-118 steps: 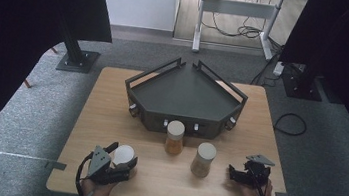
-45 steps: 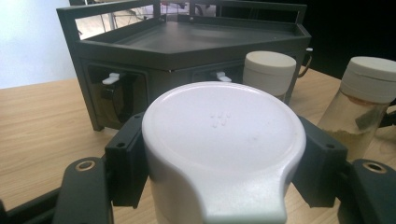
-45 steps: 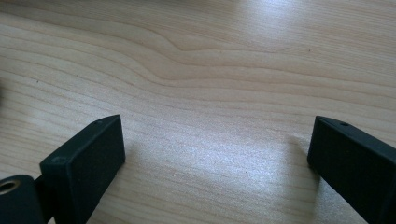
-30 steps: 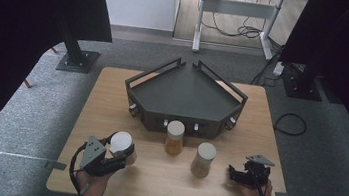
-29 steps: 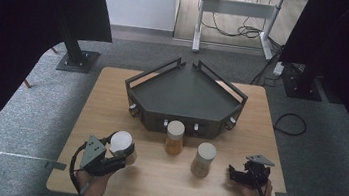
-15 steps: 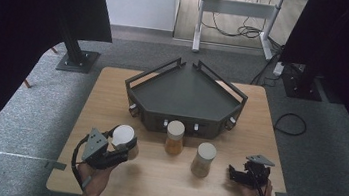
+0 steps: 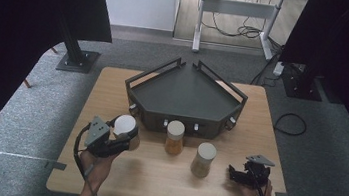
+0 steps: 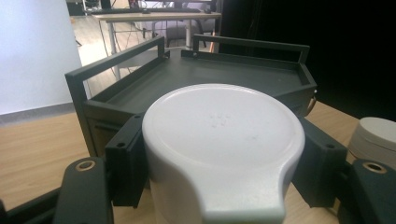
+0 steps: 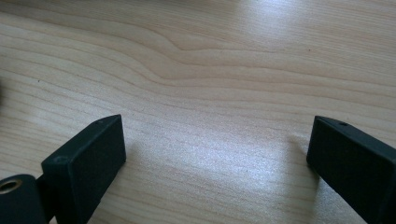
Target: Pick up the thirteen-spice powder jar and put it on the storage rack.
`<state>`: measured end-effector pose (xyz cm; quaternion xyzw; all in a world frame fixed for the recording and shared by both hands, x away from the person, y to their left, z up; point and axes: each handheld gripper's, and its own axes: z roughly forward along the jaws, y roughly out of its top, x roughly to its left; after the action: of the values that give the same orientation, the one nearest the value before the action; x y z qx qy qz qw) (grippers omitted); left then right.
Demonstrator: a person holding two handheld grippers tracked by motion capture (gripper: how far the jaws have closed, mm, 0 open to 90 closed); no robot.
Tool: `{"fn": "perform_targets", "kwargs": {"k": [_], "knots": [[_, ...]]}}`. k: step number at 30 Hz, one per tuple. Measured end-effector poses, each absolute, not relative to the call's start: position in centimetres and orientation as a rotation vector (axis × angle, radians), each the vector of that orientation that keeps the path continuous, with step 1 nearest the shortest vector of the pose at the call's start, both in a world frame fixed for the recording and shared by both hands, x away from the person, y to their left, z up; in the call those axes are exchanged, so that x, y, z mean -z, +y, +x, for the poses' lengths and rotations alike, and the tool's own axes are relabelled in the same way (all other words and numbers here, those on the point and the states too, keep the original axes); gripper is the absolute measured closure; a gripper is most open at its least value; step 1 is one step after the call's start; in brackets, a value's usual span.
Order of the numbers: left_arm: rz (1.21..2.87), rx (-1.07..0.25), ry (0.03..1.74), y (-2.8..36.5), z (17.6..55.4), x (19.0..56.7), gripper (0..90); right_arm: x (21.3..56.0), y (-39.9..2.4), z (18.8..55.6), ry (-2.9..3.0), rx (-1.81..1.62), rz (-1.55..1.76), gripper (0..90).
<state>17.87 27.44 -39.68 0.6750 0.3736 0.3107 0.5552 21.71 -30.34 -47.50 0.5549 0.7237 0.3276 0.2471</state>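
The white-lidded jar (image 7: 125,128) sits left of centre in the high view, clamped between the jaws of the left gripper (image 7: 118,139) just in front of the dark tray (image 7: 186,90), so the step in hand looks like carrying it toward that tray. In the left gripper view the jar's lid (image 8: 223,140) is pinched at both sides, and the next move probably calls for clearing the tray's near wall. The right gripper (image 7: 241,174), at lower right, stands wide and empty over the bare table (image 9: 210,60).

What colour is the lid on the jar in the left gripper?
White. The lid shows best in the left gripper view, clamped between the black jaws.
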Motion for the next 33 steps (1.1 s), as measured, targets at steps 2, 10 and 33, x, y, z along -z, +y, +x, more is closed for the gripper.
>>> {"fn": "perform_targets", "kwargs": {"k": [2, 10, 33], "knots": [[1.594, -0.734, 0.884, 27.3, 18.2, 39.4, 30.8, 47.5, -30.3, 21.7, 1.973, -0.893, 1.513, 4.0], [1.608, -0.742, 0.884, 26.8, 19.5, 38.5, 30.7, 47.5, -30.3, 21.7, 1.973, -0.894, 1.513, 4.0], [1.606, -0.746, 0.897, 25.8, 23.0, 35.9, 30.8, 47.5, -30.3, 21.7, 1.975, -0.894, 1.512, 4.0]]}}
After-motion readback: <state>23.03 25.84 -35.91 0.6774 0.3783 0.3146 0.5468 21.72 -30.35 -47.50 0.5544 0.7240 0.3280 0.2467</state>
